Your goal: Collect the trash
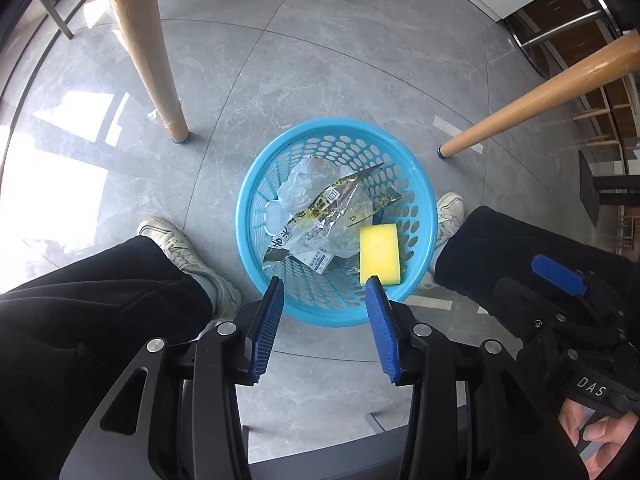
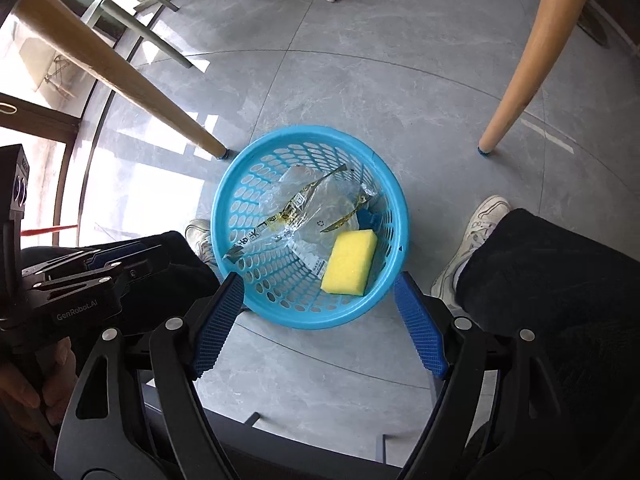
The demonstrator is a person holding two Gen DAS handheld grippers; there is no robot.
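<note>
Left wrist view looks down at a round blue plastic basket full of oval holes, standing on the smooth grey stone floor. Inside it lies a soft yellow sponge block with rounded corners, on the near right side against the wall. Beside the sponge, in the middle, sits a crinkly clear plastic wrapper with yellow print, all bent and shiny.

The left gripper hangs above the near rim of the basket. Its two ridged blue fingers stand about half apart, with nothing between them. In the right wrist view, the right gripper hangs above the near rim too. Its bumpy blue fingers stand wide apart, one on each side of the basket, and they hold nothing.

Smooth round wooden legs slant down to the floor on the far left and far right of the basket. White shoes and black trouser legs sit on either side
</note>
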